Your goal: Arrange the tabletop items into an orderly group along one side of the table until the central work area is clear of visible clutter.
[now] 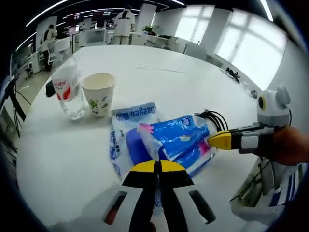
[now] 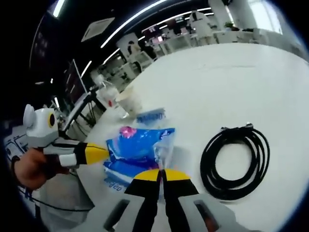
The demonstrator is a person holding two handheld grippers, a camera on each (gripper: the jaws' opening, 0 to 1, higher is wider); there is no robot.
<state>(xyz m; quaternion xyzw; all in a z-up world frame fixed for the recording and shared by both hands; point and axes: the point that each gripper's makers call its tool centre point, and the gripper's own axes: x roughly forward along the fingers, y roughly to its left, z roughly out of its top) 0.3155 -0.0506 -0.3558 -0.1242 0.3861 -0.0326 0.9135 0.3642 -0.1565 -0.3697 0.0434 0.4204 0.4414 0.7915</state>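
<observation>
2 yellow-tipped grippers, left gripper (image 1: 157, 166) and right gripper (image 2: 161, 175), each pinch, jaws closed, opposite ends of the crinkled blue plastic tissue pack (image 1: 179, 140), its long axis spanning between them on the white round table (image 1: 159, 77).

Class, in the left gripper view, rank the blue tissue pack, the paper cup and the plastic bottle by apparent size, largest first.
1. blue tissue pack, though it is nearest the camera.
2 and 3. plastic bottle and paper cup look alike, so unranked.

- Right gripper (image 2: 161, 176): jaws pressed together on the edge of a blue tissue pack (image 2: 137, 150).
- Left gripper (image 2: 99, 153): yellow tip touching the pack's opposite end.
- Coiled black cable (image 2: 235, 162) beside it on the white table (image 2: 217, 82).
- Paper cup (image 2: 129, 102) and plastic bottle (image 2: 108, 96) beyond.
</observation>
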